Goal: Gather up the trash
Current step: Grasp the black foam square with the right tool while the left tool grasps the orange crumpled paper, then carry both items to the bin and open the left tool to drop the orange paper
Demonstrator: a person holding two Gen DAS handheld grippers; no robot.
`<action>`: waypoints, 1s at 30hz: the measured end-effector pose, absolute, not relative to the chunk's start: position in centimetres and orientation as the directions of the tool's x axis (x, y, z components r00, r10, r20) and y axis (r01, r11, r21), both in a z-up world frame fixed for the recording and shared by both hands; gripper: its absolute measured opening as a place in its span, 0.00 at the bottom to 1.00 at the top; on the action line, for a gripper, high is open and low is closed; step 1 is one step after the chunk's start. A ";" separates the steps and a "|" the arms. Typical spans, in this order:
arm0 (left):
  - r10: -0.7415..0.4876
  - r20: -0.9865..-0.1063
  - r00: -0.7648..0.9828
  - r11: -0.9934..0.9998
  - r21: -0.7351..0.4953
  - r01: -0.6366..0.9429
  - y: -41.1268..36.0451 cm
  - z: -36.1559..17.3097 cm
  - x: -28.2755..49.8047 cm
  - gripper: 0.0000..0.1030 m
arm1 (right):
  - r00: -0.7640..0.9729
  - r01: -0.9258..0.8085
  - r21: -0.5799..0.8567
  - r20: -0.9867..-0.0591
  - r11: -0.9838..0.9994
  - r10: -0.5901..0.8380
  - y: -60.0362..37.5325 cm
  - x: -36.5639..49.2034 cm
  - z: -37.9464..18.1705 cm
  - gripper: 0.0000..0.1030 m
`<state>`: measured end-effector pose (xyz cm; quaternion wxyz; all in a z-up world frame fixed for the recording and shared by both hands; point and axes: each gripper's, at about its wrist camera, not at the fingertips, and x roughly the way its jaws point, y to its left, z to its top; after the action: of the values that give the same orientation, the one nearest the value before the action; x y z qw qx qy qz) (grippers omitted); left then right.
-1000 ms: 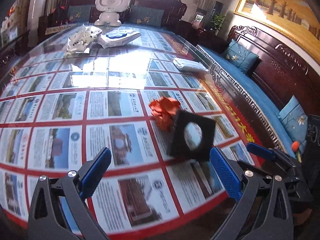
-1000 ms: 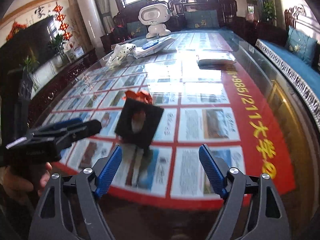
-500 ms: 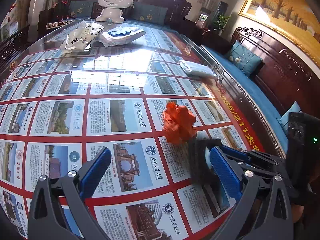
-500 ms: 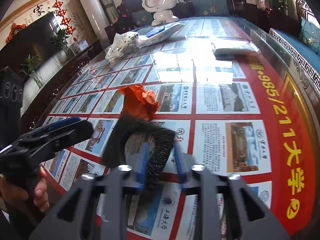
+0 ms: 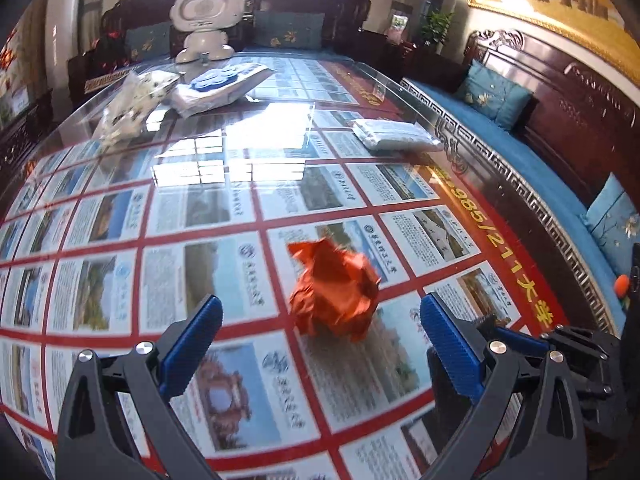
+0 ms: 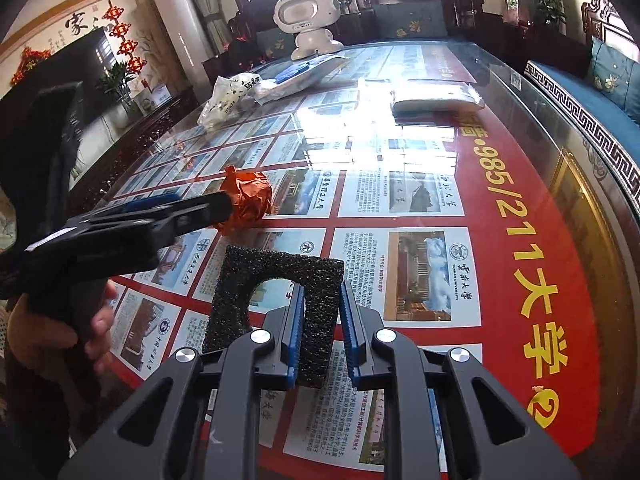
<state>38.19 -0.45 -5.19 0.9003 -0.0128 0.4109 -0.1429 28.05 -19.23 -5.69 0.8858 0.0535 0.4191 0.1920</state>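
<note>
A crumpled orange paper ball point(image 5: 334, 294) lies on the glass table point(image 5: 280, 168), just ahead of and between the fingers of my open left gripper point(image 5: 320, 344). It also shows in the right wrist view point(image 6: 250, 200), where the left gripper point(image 6: 176, 210) reaches toward it. My right gripper point(image 6: 320, 340) is shut on a black foam square with a hole point(image 6: 280, 304) and holds it above the near table edge. In the left wrist view the foam is mostly hidden behind the right finger.
A white packet point(image 5: 394, 136) lies mid-right on the table. A patterned plastic bag point(image 5: 132, 108), a white bag with blue print point(image 5: 220, 86) and a white toy robot point(image 5: 206, 20) stand at the far end. A blue-cushioned bench point(image 5: 520, 168) runs along the right.
My right gripper closed on the black foam square and pulled it back toward the near edge. My left gripper moved forward, so the orange ball now sits between its open fingers.
</note>
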 end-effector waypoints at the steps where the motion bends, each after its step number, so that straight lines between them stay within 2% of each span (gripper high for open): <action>1: -0.255 -0.742 0.620 0.961 -0.122 0.249 -0.8 -5.3 38.5 0.96 | 0.576 -0.297 0.260 -0.719 0.919 0.390 -19.3 28.0 -5.7 0.17; 3: -0.226 -0.766 0.602 0.962 -0.078 0.261 -1.7 -6.0 39.4 0.96 | 0.572 -0.299 0.271 -0.716 0.915 0.399 -19.2 28.2 -5.8 0.17; 4: -0.215 -0.774 0.595 0.963 -0.066 0.261 -2.0 -6.3 39.9 0.91 | 0.572 -0.301 0.272 -0.716 0.914 0.401 -19.2 28.3 -5.8 0.17; 5: -0.209 -0.781 0.589 0.964 -0.065 0.256 -2.0 -6.5 40.1 0.86 | 0.573 -0.302 0.271 -0.715 0.914 0.401 -19.2 28.3 -5.8 0.17; 6: -0.216 -0.790 0.574 0.963 -0.076 0.257 -2.0 -6.9 40.5 0.72 | 0.574 -0.305 0.268 -0.714 0.914 0.401 -19.1 28.4 -5.7 0.17; 7: -0.222 -0.794 0.566 0.963 -0.088 0.254 -1.9 -7.1 40.7 0.64 | 0.572 -0.308 0.269 -0.714 0.913 0.403 -19.1 28.3 -5.8 0.17; 8: -0.210 -0.787 0.581 0.966 -0.075 0.248 -1.8 -7.1 40.7 0.63 | 0.570 -0.312 0.269 -0.714 0.911 0.406 -19.1 28.3 -5.8 0.17; 10: -0.191 -0.788 0.585 0.969 -0.054 0.243 -1.9 -7.2 40.7 0.50 | 0.566 -0.318 0.271 -0.715 0.909 0.411 -19.0 28.3 -5.8 0.17; 14: -0.232 -0.783 0.578 0.962 -0.098 0.254 -1.5 -7.0 40.4 0.48 | 0.567 -0.320 0.273 -0.712 0.907 0.414 -19.0 28.2 -5.8 0.17; 21: -0.254 -0.753 0.607 0.954 -0.093 0.283 -1.3 -5.2 37.1 0.48 | 0.566 -0.316 0.277 -0.713 0.907 0.415 -19.2 27.5 -5.7 0.17; 30: -0.321 -0.704 0.634 0.926 -0.092 0.366 -0.9 -1.2 28.4 0.48 | 0.593 -0.331 0.256 -0.692 0.908 0.411 -20.1 21.7 -2.9 0.17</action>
<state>28.38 -0.86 -1.23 0.9034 0.0296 0.3833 -0.1901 21.68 -20.08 -2.93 0.8912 0.0501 0.3998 0.2083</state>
